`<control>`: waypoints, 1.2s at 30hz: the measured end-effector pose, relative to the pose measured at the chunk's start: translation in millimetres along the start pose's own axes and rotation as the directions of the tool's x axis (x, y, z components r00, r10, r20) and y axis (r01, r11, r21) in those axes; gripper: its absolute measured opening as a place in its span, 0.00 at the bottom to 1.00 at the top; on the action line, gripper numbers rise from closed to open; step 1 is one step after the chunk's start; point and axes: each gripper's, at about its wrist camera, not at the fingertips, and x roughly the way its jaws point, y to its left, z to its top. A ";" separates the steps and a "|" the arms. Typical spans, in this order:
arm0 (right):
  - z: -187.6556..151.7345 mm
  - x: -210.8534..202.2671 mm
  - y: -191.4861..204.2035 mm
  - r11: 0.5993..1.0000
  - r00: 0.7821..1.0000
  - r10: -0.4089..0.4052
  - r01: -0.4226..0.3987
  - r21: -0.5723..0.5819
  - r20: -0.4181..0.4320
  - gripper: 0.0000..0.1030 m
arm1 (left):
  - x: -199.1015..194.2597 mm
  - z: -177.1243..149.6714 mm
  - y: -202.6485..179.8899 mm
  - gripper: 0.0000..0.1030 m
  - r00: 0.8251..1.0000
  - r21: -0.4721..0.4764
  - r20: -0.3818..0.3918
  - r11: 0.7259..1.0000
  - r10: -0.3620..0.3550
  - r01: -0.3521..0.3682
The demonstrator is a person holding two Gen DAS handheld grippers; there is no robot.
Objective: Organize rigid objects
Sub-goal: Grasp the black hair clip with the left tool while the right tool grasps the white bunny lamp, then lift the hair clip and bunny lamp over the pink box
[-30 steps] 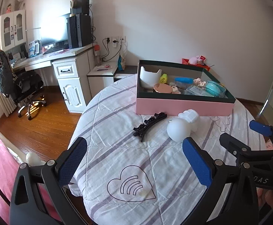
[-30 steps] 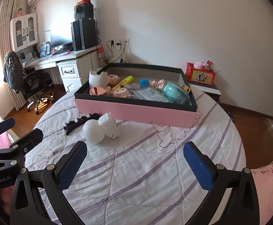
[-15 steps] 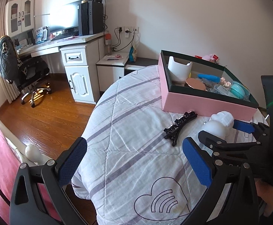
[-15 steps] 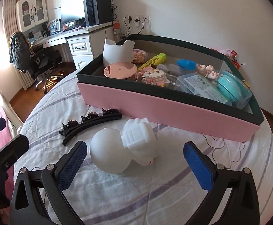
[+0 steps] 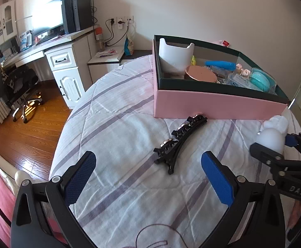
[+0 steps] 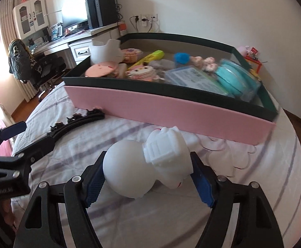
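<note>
A white figurine [image 6: 150, 165] with a round head lies on the bed in front of the pink box [image 6: 171, 109]. My right gripper [image 6: 148, 184] has its fingers closed in on both sides of the figurine, pads touching it. The figurine also shows in the left wrist view [image 5: 273, 134], between the right gripper's fingers. A black hair clip [image 5: 179, 140] lies on the quilt ahead of my left gripper [image 5: 148, 179], which is open and empty. The clip also shows in the right wrist view [image 6: 76, 122].
The pink box [image 5: 212, 103] holds a white cat-ear cup [image 5: 175, 57], a pink round case [image 5: 201, 74], a teal case [image 5: 262, 80] and other small items. The bed edge [image 5: 57, 155] drops to a wooden floor on the left. A desk [image 5: 47, 49] and chair stand beyond.
My right gripper moved forward and closed around the white figurine. My left gripper moved closer to the black hair clip and stayed open.
</note>
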 end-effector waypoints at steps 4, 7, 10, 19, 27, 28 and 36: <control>-10.9 -10.9 -29.0 0.998 1.000 -0.025 0.024 0.057 0.010 0.74 | 24.7 10.2 -13.6 1.00 0.997 0.059 -0.083 0.998 -0.007 0.012; -13.3 -12.4 -42.7 0.996 1.000 -0.001 0.000 0.087 0.011 0.74 | 31.6 16.7 -21.7 0.99 0.996 0.084 -0.091 0.996 -0.015 0.022; -14.8 -10.5 -45.1 0.995 1.000 0.013 -0.014 0.100 0.010 0.74 | 33.4 19.9 -30.5 0.79 0.995 0.116 -0.089 0.991 -0.052 0.062; -17.3 -15.1 -42.3 0.995 0.999 0.016 -0.020 0.102 0.032 0.73 | 19.9 15.5 -46.2 0.19 0.993 0.149 -0.057 0.983 -0.102 0.110; -28.6 -28.8 -36.8 0.997 0.999 0.003 -0.007 0.082 0.047 0.73 | -1.9 -5.0 -51.2 0.18 0.994 0.115 -0.036 0.988 -0.100 0.103; -30.8 -31.3 -36.6 0.997 0.999 0.003 -0.007 0.081 0.054 0.72 | -5.8 -9.5 -51.3 0.18 0.994 0.107 -0.032 0.988 -0.106 0.109; -41.5 -64.3 -30.1 0.997 0.991 -0.018 0.008 0.078 0.130 0.72 | -55.9 -18.9 -57.0 0.18 0.991 0.074 0.064 0.991 -0.120 0.115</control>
